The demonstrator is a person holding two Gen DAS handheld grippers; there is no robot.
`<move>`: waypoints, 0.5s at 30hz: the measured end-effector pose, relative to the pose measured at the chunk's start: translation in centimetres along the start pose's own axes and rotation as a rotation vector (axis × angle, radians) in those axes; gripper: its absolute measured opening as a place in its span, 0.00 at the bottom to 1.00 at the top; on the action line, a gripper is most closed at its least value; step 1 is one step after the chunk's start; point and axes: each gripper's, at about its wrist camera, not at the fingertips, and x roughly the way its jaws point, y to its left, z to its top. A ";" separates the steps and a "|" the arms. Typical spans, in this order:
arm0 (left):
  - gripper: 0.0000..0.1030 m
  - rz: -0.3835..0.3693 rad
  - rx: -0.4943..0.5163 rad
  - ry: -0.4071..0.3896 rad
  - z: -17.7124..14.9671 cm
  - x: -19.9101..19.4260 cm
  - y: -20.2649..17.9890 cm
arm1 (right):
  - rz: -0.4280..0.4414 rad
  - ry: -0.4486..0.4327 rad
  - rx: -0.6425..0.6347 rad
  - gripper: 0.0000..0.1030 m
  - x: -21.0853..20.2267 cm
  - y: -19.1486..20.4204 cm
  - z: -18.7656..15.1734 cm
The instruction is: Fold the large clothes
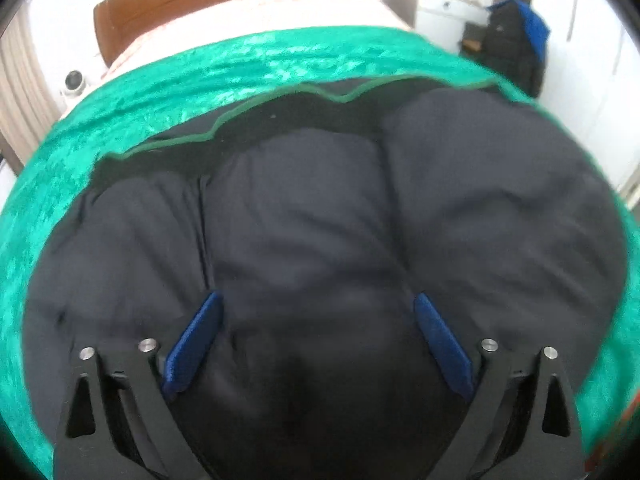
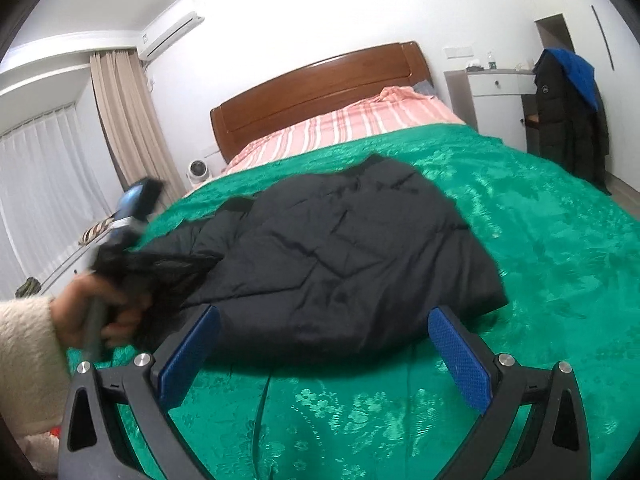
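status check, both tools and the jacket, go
Left tool open, low over the jacket. Right tool open at its near hem. Jacket lies crumpled on the green bedspread. Nothing in the way.

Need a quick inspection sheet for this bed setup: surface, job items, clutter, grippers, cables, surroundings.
Surface: green bedspread over the bed, pink striped sheet showing near the wooden headboard.
Job's things: dark puffer jacket lying rumpled on the bedspread, partly folded over itself.
Clutter: nothing seen on the bedspread besides the jacket.
Grippers: left gripper open, right over the jacket; right gripper open, at the jacket's near edge, holding nothing.
Cables: nothing seen.
Surroundings: dark coat with blue lining hanging by a white cabinet, small fan, beige curtain, wall air conditioner.
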 end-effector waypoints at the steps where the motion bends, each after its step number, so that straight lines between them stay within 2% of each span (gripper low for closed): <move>1: 0.94 -0.008 0.013 -0.007 -1.0 -0.7 -0.4 | 0.000 -0.002 0.001 0.99 -0.2 0.1 -0.2; 3: 0.95 -0.008 0.033 0.018 -2.9 -0.4 -1.2 | 0.001 0.000 0.004 0.99 0.0 0.0 -0.2; 5: 0.96 0.031 0.066 -0.010 -4.3 0.8 -1.8 | 0.001 0.009 0.010 0.99 0.3 0.0 -0.2; 9: 0.99 0.040 0.048 -0.004 -4.1 1.9 -1.8 | -0.007 0.023 0.013 0.99 0.6 -0.3 -0.4; 12: 0.93 0.019 0.035 0.025 -4.0 0.2 -1.8 | -0.024 0.003 0.016 0.99 -0.2 -0.6 -0.3; 14: 0.93 -0.004 0.053 0.004 -5.3 -1.6 -2.2 | -0.031 -0.013 0.032 0.99 -0.5 -1.0 -0.2; 15: 0.94 0.010 0.079 -0.003 -6.0 -1.9 -2.6 | -0.030 -0.010 0.043 0.99 -0.5 -1.3 -0.2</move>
